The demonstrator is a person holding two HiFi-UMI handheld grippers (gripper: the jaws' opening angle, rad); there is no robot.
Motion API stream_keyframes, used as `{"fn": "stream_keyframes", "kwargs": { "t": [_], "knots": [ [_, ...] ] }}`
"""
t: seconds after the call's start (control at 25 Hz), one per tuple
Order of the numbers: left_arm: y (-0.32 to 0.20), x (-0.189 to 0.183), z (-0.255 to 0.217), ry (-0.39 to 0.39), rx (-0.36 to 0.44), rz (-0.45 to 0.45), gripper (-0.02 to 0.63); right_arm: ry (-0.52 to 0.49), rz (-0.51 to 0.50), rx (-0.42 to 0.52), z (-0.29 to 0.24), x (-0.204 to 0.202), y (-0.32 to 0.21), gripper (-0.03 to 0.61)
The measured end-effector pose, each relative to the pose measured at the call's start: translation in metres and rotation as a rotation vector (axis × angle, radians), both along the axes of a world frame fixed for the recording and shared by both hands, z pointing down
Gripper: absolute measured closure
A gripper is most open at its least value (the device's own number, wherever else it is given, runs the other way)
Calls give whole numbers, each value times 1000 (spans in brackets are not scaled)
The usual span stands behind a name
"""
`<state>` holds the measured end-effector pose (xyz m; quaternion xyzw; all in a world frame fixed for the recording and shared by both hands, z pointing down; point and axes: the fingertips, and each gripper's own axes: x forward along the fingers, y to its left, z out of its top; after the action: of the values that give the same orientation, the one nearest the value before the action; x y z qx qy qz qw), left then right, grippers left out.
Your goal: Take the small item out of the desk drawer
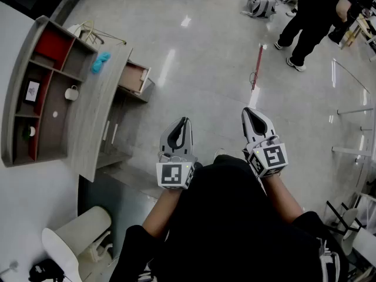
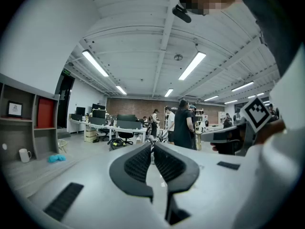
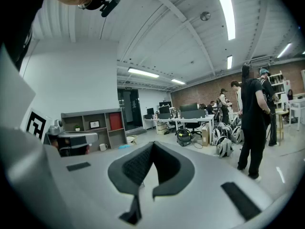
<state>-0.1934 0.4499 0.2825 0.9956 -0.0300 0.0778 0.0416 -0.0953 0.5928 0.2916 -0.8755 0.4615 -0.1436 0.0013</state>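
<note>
Currently left claw (image 1: pixel 184 122) and right claw (image 1: pixel 249 113) are each pressed together on nothing, held near the body and well apart from the bench (image 1: pixel 94 116). The drawer (image 1: pixel 134 78) juts open from the bench front; its contents are too small to tell, and the item is presumably inside. Judgement: step close, look in, and spread one claw only once above the item.

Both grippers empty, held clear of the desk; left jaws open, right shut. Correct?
Not quite. The left gripper is shut too: the left gripper view shows its jaws together with nothing between them. The rest stands: the right gripper is shut and empty, and the head view shows both held clear of the desk.
</note>
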Motion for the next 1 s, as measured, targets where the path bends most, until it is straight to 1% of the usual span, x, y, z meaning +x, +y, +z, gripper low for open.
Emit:
{"fn": "stream_keyframes", "kwargs": {
  "t": [0.24, 0.4, 0.6, 0.92, 0.96, 1.0],
  "knots": [
    [-3, 2, -4, 27, -3, 2, 594, 7, 12, 35, -1, 1, 1, 580],
    [1, 4, -1, 28, -21, 21, 594, -7, -13, 37, -2, -3, 2, 580],
    [12, 6, 2, 40, -30, 32, 594, 13, -16, 86, -5, -3, 15, 580],
    [25, 0, 9, 27, -37, 12, 592, 6, 11, 77, 6, -5, 46, 578],
    [27, -2, 11, 26, -38, 3, 586, 9, 27, 74, 6, -4, 51, 550],
    [28, -4, 13, 24, -41, -2, 553, 8, 48, 71, 6, -2, 56, 467]
  ]
}}
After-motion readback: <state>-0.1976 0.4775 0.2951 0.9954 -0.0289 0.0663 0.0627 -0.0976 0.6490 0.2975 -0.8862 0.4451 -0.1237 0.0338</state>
